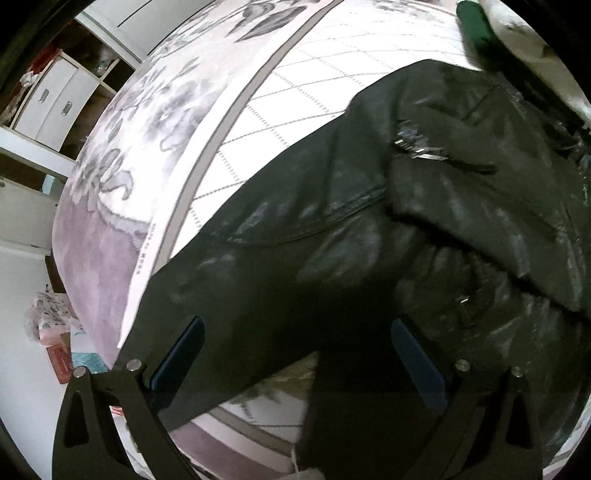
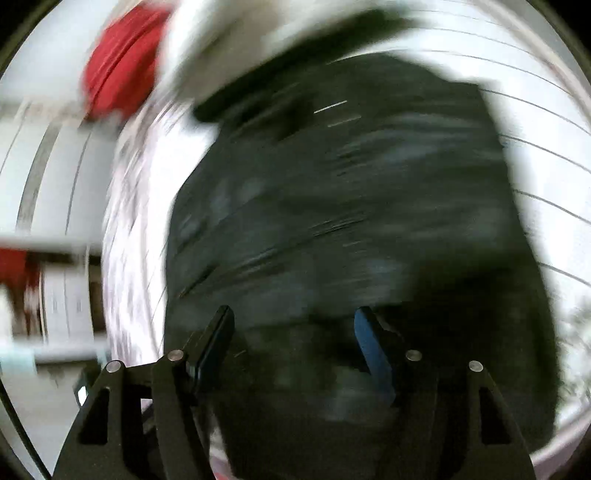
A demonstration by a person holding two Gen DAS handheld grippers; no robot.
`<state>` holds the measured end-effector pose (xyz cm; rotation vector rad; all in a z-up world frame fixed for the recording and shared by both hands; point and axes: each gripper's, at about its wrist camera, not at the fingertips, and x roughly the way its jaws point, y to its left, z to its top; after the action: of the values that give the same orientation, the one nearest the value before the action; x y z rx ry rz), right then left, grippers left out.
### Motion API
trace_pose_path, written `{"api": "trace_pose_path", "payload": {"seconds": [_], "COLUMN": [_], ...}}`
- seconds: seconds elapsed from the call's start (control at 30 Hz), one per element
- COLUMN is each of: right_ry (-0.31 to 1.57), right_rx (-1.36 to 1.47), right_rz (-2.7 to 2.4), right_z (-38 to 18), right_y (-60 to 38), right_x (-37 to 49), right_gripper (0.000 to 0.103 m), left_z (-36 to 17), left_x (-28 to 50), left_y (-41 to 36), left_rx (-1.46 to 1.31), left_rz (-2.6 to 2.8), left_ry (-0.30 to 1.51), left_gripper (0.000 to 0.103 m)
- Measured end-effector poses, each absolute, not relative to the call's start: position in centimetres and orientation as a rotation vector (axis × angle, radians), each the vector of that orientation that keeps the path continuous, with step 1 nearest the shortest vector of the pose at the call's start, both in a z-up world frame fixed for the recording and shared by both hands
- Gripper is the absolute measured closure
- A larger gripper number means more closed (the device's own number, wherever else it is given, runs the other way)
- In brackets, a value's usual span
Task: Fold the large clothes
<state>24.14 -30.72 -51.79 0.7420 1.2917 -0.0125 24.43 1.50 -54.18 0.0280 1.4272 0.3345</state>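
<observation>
A black leather jacket (image 1: 369,229) lies on a white quilted bed cover (image 1: 325,74), with a zip pocket and creased sleeve on the right. My left gripper (image 1: 295,332) hangs over the jacket's lower edge, jaws wide apart, nothing between its blue pads (image 1: 417,362). In the right wrist view, which is motion-blurred, the same jacket (image 2: 351,206) fills the middle. My right gripper (image 2: 293,328) is open just above it, blue pads (image 2: 373,350) apart.
The bed has a grey floral side panel (image 1: 122,155). White drawers and shelves (image 1: 55,103) stand at the left. A green item (image 1: 476,26) and white cloth lie at the far top right. A red blurred object (image 2: 122,70) shows top left.
</observation>
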Motion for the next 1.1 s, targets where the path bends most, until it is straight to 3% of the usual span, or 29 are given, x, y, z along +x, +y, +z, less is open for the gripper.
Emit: {"api": "trace_pose_path", "payload": {"seconds": [0.03, 0.07, 0.1, 0.13, 0.23, 0.3, 0.37, 0.47, 0.53, 0.57, 0.63, 0.67, 0.7, 0.87, 1.1], "right_ry": [1.283, 1.268, 1.250, 1.233, 1.224, 1.289, 1.376, 1.431, 1.465, 1.474, 1.484, 1.486, 1.483, 1.466, 1.511], "right_rx": [0.769, 0.791, 0.809, 0.829, 0.816, 0.735, 0.685, 0.574, 0.425, 0.342, 0.198, 0.132, 0.089, -0.055, -0.039], "right_rz": [-0.064, -0.114, -0.139, -0.150, -0.139, -0.171, -0.180, -0.182, -0.172, -0.165, -0.161, -0.166, -0.164, -0.146, -0.046], "right_z": [-51.9, -51.8, -51.8, -52.0, -52.8, -54.2, -57.1, -57.1, -55.4, -54.3, -52.6, -51.9, -51.5, -50.2, -50.9], "right_y": [-33.1, -35.5, -37.1, -38.7, -41.0, -41.9, -42.0, -41.9, -40.5, -39.4, -37.4, -36.5, -35.6, -30.7, -24.4], "right_x": [23.5, 22.9, 22.6, 22.4, 22.6, 23.3, 23.4, 23.8, 23.6, 23.3, 22.3, 21.4, 20.7, 17.8, 15.9], "right_gripper": [0.034, 0.042, 0.063, 0.071, 0.076, 0.085, 0.103, 0.103, 0.096, 0.085, 0.051, 0.018, 0.007, 0.007, 0.006], "left_z": [-54.2, -54.2, -54.3, -54.3, -55.3, -57.0, -59.0, -59.5, -58.2, -57.5, -55.6, -54.9, -54.0, -51.2, -53.9], "left_x": [25.0, 25.4, 26.0, 26.5, 28.3, 29.3, 29.9, 30.0, 29.2, 28.8, 26.9, 26.2, 25.1, 18.3, 9.0], "left_y": [0.6, -0.1, -1.1, -1.7, -3.5, -4.0, -4.2, -3.6, -2.8, -2.5, -1.1, -0.7, 0.0, 4.5, 11.6], "left_rx": [0.016, 0.012, 0.012, 0.013, 0.028, 0.036, 0.033, -0.025, -0.082, -0.100, -0.150, -0.167, -0.186, -0.308, -0.615], "left_rz": [0.326, 0.324, 0.324, 0.325, 0.357, 0.392, 0.414, 0.433, 0.435, 0.443, 0.472, 0.487, 0.509, 0.652, 0.813], "left_ry": [1.421, 1.416, 1.408, 1.398, 1.380, 1.407, 1.434, 1.437, 1.410, 1.396, 1.366, 1.355, 1.340, 1.309, 1.332], "left_gripper": [0.000, 0.000, 0.000, 0.000, 0.000, 0.000, 0.000, 0.000, 0.000, 0.000, 0.000, 0.000, 0.000, 0.000, 0.000]}}
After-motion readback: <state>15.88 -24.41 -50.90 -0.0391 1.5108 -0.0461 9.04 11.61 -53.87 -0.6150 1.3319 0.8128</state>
